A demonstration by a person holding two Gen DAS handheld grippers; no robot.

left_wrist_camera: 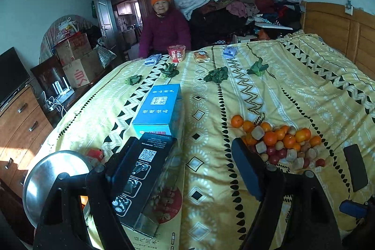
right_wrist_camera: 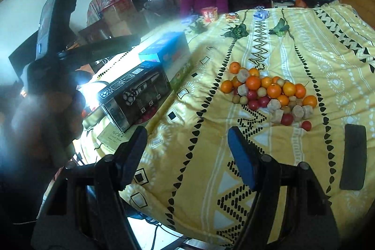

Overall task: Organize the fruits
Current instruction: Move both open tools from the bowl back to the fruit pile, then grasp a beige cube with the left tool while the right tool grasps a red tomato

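Observation:
A pile of mixed fruit [left_wrist_camera: 281, 144] lies on the yellow patterned bedspread [left_wrist_camera: 211, 109]: orange tangerines, small red fruits, small tan round fruits and pale cut chunks. It shows mid-right in the right wrist view [right_wrist_camera: 269, 93]. My left gripper [left_wrist_camera: 185, 165] is open and empty, above the bed, left of the pile. My right gripper [right_wrist_camera: 187, 156] is open and empty, above the bed's near edge, short of the pile. A steel bowl [left_wrist_camera: 54, 177] sits at the near left corner with something orange beside it.
A black shaver box [left_wrist_camera: 140, 170] and a blue box [left_wrist_camera: 159, 111] lie left of the pile. Leafy greens [left_wrist_camera: 216, 75], snack packets and a red tub [left_wrist_camera: 177, 53] lie at the far side, where a person [left_wrist_camera: 164, 25] sits. A dresser stands left.

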